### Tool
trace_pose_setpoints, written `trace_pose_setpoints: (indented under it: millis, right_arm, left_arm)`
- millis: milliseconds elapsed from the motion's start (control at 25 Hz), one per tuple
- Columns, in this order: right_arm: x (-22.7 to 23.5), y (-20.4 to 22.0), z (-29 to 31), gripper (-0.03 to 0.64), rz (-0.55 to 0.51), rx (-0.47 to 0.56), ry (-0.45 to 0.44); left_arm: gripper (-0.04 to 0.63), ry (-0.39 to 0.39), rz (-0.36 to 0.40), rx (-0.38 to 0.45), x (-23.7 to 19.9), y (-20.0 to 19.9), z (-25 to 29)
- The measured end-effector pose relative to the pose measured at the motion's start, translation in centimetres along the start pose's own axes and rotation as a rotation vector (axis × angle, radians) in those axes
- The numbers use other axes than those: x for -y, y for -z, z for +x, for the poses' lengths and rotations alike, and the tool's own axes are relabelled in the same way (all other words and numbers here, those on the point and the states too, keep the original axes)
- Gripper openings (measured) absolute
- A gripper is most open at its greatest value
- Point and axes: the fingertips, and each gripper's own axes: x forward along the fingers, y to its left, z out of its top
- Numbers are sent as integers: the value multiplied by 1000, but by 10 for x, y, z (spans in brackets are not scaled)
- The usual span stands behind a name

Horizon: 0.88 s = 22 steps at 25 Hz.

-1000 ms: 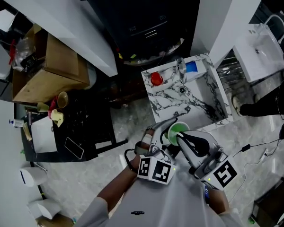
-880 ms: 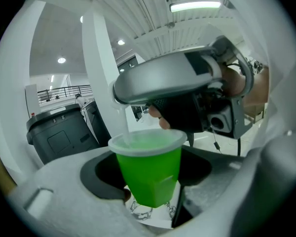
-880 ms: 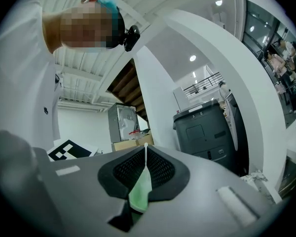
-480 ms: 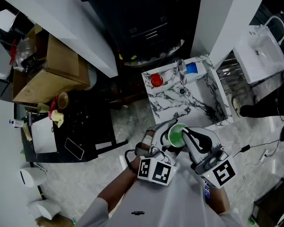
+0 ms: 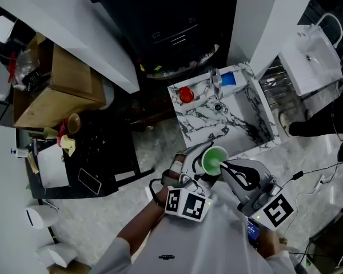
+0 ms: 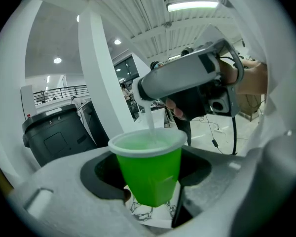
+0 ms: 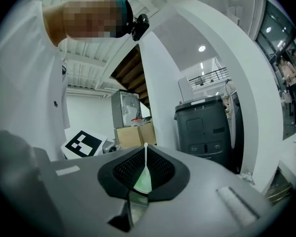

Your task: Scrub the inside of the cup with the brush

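Observation:
In the head view my left gripper (image 5: 207, 163) holds a green plastic cup (image 5: 213, 160) low at centre, over the floor. In the left gripper view the cup (image 6: 148, 172) stands upright between the jaws of the left gripper (image 6: 149, 184), which is shut on it. A thin white brush handle (image 6: 150, 122) dips into the cup's mouth from above, held by my right gripper (image 6: 187, 83). In the right gripper view the right gripper (image 7: 145, 174) is shut on the handle (image 7: 146, 162), with the green cup (image 7: 142, 182) just beyond. The brush head is hidden inside the cup.
A marble-patterned stand (image 5: 240, 127) lies just beyond the cup, with a red item (image 5: 186, 94) and a blue item (image 5: 228, 80) on it. A large black bin (image 5: 160, 16) stands behind it, and a cardboard box (image 5: 63, 84) and a cluttered black table (image 5: 97, 153) stand at left. Cables (image 5: 308, 173) run over the floor at right.
My right gripper has drawn back a little to the right while the handle stays in the cup. The cup and left gripper have barely moved.

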Motion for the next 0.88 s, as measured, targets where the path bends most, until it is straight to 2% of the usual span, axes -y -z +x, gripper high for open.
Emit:
trace_pose_setpoints:
  millis: [160,440,640,880]
  right_arm:
    - [-10,2,6,18,20,5,-49]
    - [-15,-1,18,18,-2,33,-80]
    - [-12,0,21,18,-31,27,-73]
    - [1,5,12,18,-56,-8,-26]
  left_arm:
    - [285,2,4,-1,2,0,-1]
    - [285,14,5,9,8,-2,-4]
    - [285,17,10,18,10,-3,-5]
    - [285,2,10,16,4,-4,-6]
